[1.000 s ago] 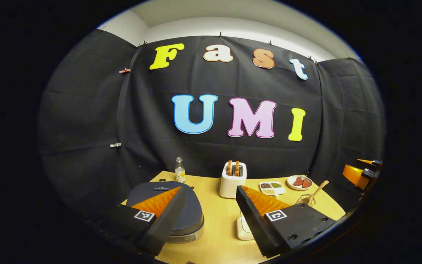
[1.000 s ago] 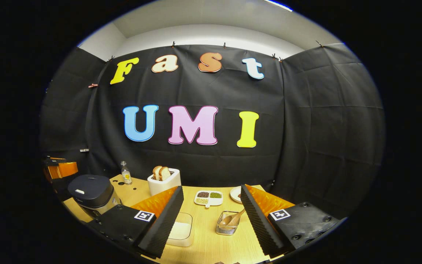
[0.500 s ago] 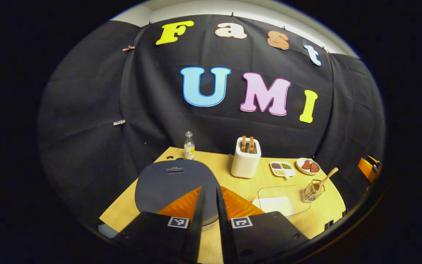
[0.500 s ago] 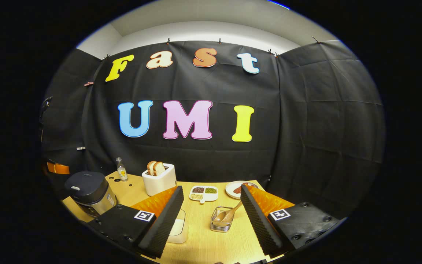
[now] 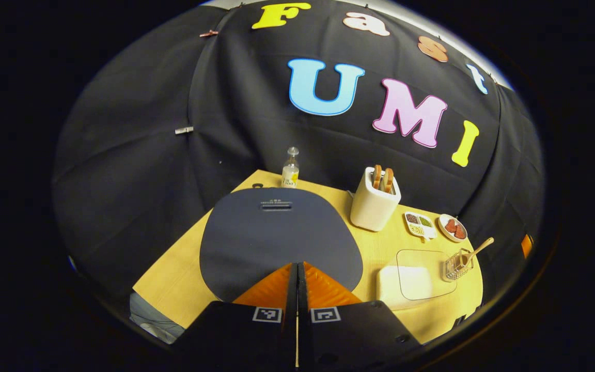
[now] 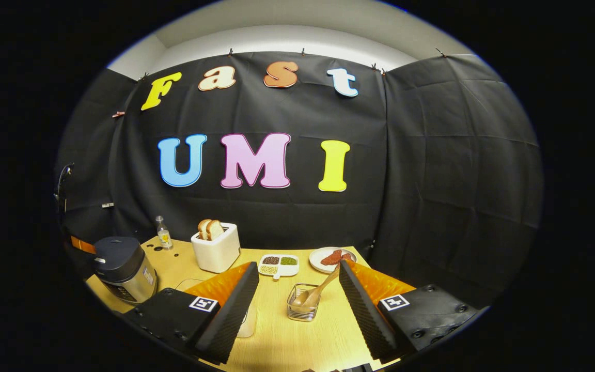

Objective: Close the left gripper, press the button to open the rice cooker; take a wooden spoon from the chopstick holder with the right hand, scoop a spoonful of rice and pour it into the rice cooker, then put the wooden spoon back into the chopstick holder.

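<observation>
Rice cooker (image 5: 280,235) shut — spoon (image 6: 319,291) in holder (image 6: 302,309).

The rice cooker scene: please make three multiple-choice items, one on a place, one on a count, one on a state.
1. Where is the wooden spoon?
A. in the chopstick holder
B. on the plate
C. in the toaster

2. How many bread slices stand in the toaster?
A. one
B. two
C. four

3. How is the rice cooker lid?
A. open
B. removed
C. closed

Answers:
1. A, the spoon's bowl sits inside the holder and its handle leans out.
2. B, two slices rise from the slots.
3. C, the dark lid lies flat under the shut left gripper, while the right gripper is open.
</observation>
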`<state>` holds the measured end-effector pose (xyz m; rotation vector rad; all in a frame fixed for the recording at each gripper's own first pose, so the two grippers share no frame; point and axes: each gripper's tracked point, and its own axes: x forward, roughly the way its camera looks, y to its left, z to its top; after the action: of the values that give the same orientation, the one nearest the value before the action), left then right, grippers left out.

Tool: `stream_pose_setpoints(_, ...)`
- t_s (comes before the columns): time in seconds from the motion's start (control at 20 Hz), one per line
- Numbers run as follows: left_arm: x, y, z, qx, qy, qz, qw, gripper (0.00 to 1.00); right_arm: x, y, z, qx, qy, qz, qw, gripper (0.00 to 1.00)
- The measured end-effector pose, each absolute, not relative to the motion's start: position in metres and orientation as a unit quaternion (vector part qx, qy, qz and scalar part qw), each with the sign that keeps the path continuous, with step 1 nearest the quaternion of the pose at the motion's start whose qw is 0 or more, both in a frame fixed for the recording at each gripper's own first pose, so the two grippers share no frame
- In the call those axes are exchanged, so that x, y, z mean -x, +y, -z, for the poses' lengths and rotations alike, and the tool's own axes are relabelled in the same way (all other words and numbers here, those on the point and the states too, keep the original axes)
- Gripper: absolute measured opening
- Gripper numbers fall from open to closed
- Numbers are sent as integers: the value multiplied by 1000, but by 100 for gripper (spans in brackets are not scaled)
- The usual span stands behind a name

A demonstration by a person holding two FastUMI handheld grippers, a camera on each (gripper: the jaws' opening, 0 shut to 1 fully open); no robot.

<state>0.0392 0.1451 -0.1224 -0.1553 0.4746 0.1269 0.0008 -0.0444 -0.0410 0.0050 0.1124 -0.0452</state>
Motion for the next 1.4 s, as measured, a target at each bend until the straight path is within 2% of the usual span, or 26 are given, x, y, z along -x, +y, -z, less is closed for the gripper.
stream_pose_setpoints(0.65,-41,147,148,73,268,-64,958,7,4,-50,55,-1,75,28,997,98)
stream_pose_setpoints(0.8,-41,148,144,93,256,-60,960,6,3,-51,56,1,75,25,997,98)
stream_pose_setpoints(0.95,-41,145,130,49,245,-66,966,6,0,-53,56,-3,74,22,997,98)
stream_pose_setpoints(1.1,-36,143,61,-24,147,-92,985,3,-5,-54,54,-4,71,19,997,98)
stream_pose_setpoints(1.2,-27,135,4,-43,76,-104,991,6,-8,-54,53,-3,70,17,997,98)
stream_pose_setpoints(1.4,-7,110,-41,-47,2,-105,993,7,-13,-53,54,-6,73,14,997,98)
